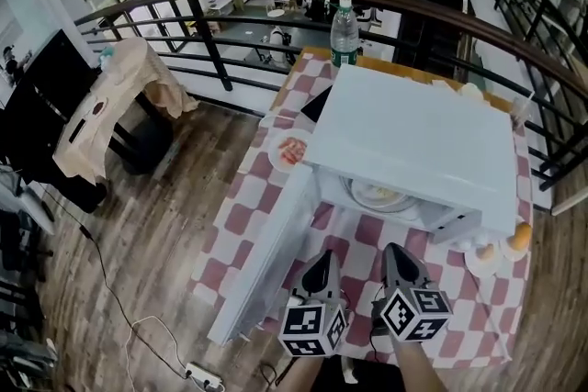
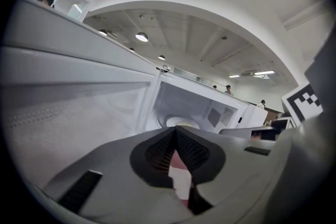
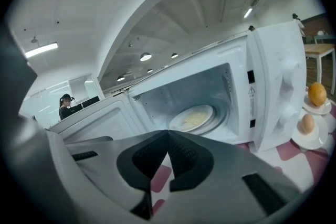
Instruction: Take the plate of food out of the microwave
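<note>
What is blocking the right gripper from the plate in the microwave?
Nothing visible. The door hangs open to the left, and the plate lies inside the microwave, straight ahead of the shut right gripper.

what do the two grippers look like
Both the left gripper and right gripper are grey wedges tapering to a point, with black ribbed pads inside the tips. Each carries a cube of black-and-white square markers at its rear.

The head view looks steeply down from above onto the white box-shaped microwave point(image 1: 413, 142) on a red-and-white checked tablecloth point(image 1: 248, 197). The 2 gripper views sit low, close before it, facing its open cavity point(image 3: 194, 86), which all 3 views share.
</note>
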Demonstrator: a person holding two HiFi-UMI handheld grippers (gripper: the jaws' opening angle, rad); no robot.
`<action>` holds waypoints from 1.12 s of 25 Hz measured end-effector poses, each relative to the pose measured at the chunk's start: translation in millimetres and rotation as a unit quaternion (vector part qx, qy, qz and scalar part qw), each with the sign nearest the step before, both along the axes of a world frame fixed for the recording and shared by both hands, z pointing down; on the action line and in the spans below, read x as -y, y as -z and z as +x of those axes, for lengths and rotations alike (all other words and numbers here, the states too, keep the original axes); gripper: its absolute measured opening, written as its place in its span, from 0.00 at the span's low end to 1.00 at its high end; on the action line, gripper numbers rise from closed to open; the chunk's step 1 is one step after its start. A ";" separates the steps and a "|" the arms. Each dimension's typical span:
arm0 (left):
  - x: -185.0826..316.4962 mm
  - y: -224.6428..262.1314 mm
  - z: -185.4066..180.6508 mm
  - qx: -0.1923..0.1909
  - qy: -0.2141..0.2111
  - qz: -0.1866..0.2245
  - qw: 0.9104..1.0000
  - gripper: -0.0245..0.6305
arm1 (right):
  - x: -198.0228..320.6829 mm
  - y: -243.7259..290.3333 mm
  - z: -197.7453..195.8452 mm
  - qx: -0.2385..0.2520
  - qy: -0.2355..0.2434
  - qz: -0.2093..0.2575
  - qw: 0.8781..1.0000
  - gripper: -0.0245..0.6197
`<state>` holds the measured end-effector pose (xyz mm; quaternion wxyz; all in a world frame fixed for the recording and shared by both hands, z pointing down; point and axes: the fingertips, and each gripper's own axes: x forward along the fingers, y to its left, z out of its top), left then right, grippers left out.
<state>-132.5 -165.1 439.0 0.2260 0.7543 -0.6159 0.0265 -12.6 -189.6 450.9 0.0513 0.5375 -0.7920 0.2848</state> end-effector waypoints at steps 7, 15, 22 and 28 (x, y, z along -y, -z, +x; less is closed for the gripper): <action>15.6 -17.8 9.9 -0.002 -0.050 -0.021 0.999 0.06 | 9.5 -26.1 7.9 0.026 -0.051 -0.048 0.997 0.03; 33.5 -31.6 18.6 0.002 -0.103 -0.032 0.994 0.06 | 27.5 -48.6 8.9 0.099 -0.103 -0.091 0.985 0.03; 37.0 -46.9 21.2 0.007 -0.130 -0.041 0.991 0.06 | 36.6 -57.2 8.9 0.123 -0.128 -0.102 0.979 0.03; 39.9 -55.1 24.2 0.007 -0.140 -0.047 0.989 0.06 | 49.0 -58.5 3.9 0.178 -0.142 -0.121 0.966 0.11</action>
